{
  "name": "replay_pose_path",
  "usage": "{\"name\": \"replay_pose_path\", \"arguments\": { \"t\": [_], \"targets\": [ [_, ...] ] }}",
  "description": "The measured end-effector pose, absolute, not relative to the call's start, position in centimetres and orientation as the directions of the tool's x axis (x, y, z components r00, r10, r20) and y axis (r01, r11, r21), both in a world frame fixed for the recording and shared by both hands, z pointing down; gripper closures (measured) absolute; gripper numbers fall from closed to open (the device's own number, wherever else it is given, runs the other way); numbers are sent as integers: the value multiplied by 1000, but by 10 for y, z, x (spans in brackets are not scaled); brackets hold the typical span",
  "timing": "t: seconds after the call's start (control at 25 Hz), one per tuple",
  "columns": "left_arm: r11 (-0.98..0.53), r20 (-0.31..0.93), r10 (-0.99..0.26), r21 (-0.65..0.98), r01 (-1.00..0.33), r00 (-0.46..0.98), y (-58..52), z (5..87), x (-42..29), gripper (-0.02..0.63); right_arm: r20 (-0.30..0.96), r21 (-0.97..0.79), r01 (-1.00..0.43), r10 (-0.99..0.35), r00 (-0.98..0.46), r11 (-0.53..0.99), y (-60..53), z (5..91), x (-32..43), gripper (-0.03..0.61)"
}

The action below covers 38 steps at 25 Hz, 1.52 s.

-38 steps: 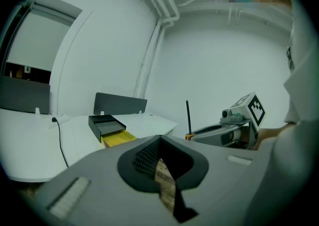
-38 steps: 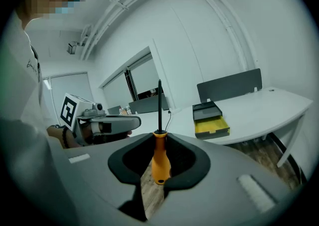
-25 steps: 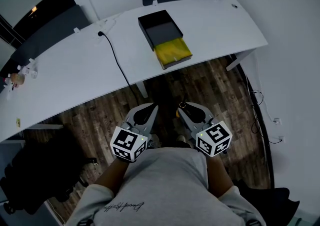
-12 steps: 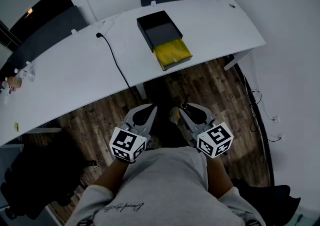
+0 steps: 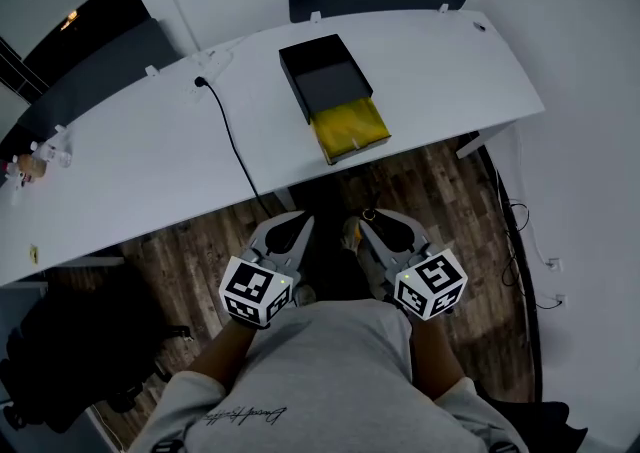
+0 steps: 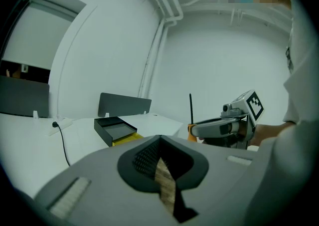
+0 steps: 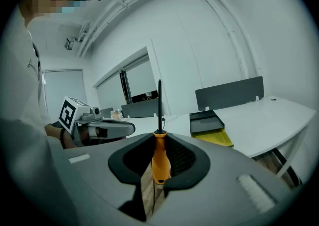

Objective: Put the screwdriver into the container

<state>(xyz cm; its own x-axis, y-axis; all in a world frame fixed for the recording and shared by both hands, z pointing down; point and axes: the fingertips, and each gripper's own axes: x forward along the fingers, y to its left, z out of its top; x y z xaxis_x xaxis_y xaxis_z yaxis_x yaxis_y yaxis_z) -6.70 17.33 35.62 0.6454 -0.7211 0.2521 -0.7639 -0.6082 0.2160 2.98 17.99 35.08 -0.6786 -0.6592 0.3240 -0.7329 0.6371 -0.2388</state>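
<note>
Head view: white worktop (image 5: pixel 150 171) curved across the upper frame. Black container (image 5: pixel 325 76) sat mid-worktop, with a yellow tray (image 5: pixel 350 126) touching its near side at the worktop's near edge. Both tools hung over wooden floor (image 5: pixel 200 241), short of that edge. Left tool (image 5: pixel 302 218) was pressed together, empty. Right tool (image 5: pixel 368 221) pinched the screwdriver (image 7: pixel 160 162) by its orange handle, shaft upright, well apart from the container.

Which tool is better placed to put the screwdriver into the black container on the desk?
Right. The right tool grips the screwdriver by its orange handle, and the container lies ahead on the desk. The left tool is closed with nothing in it.
</note>
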Motion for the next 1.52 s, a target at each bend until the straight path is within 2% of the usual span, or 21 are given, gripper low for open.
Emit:
{"name": "replay_pose_path", "arguments": {
  "t": [0.88,1.52],
  "targets": [
    [-520,263,-782,225,-824,565,-19,355,-14,614,345,-208,-685,-603,-719,698,-23,345,97,488],
    [-382,258,-866,210,-900,428,-83,350,-8,614,347,-212,-524,-438,-830,825,-98,344,93,488]
  ]
}}
